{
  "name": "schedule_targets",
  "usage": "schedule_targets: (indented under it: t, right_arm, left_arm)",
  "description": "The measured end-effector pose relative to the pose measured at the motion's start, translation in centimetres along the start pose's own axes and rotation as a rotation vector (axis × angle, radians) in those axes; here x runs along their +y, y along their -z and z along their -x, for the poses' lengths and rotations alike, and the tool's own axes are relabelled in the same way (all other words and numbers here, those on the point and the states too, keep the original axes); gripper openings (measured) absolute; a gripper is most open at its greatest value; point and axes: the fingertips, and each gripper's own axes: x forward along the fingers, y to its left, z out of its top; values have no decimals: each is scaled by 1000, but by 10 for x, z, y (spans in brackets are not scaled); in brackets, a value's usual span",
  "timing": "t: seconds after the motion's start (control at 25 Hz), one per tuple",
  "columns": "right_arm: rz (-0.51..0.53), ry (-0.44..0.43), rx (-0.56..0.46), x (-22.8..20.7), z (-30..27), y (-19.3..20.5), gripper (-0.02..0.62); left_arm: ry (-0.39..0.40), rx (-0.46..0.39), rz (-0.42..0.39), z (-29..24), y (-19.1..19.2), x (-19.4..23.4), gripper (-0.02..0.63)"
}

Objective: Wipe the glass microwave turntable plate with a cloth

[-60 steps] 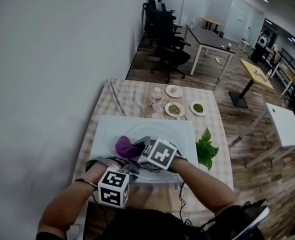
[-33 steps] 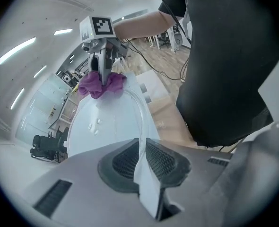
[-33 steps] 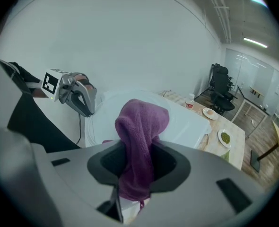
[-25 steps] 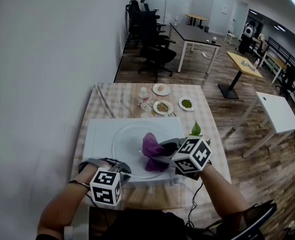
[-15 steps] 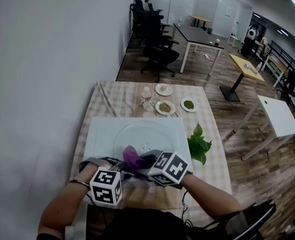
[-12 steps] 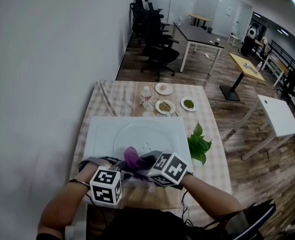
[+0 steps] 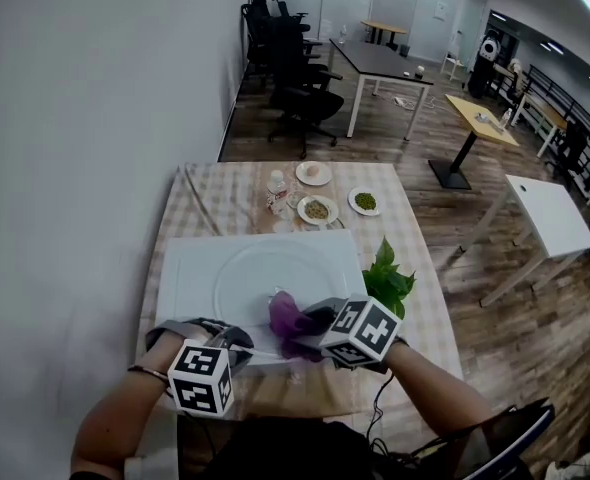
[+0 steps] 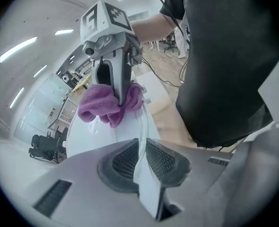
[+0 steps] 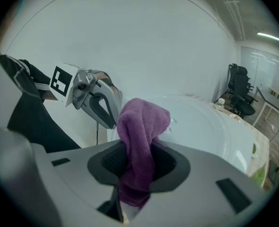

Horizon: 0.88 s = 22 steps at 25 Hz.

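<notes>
Right hand-held gripper (image 7: 311, 320) farther right, down-tilted, clamping cloth (image 7: 288, 315) (left hand-held gripper (image 7: 241, 343) clamping plate (image 7: 263, 266))

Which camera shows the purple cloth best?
The right gripper view: the purple cloth fills the centre, clamped in the right gripper. The left gripper view shows it bunched against the glass plate; the head view, only small.

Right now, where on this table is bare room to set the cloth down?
Bare checked tablecloth lies at the far left, between the white mat and the table's far edge, left of the bottle. Crowded: the dishes at far middle, the leaves right of the mat, and the near edge with the left gripper and right gripper.
</notes>
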Motion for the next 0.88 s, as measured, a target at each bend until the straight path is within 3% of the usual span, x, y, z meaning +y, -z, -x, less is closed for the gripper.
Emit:
schedule_targets:
  t: [0.76,0.88]
  right_arm:
    - [-132,264,15,-67,70,60,127]
    - [-148,272,-15,-66,72,61,127]
  left_arm:
    - [18,-10,39,-3,4,1,57]
    - [20,-27,48,-3,4,2,58]
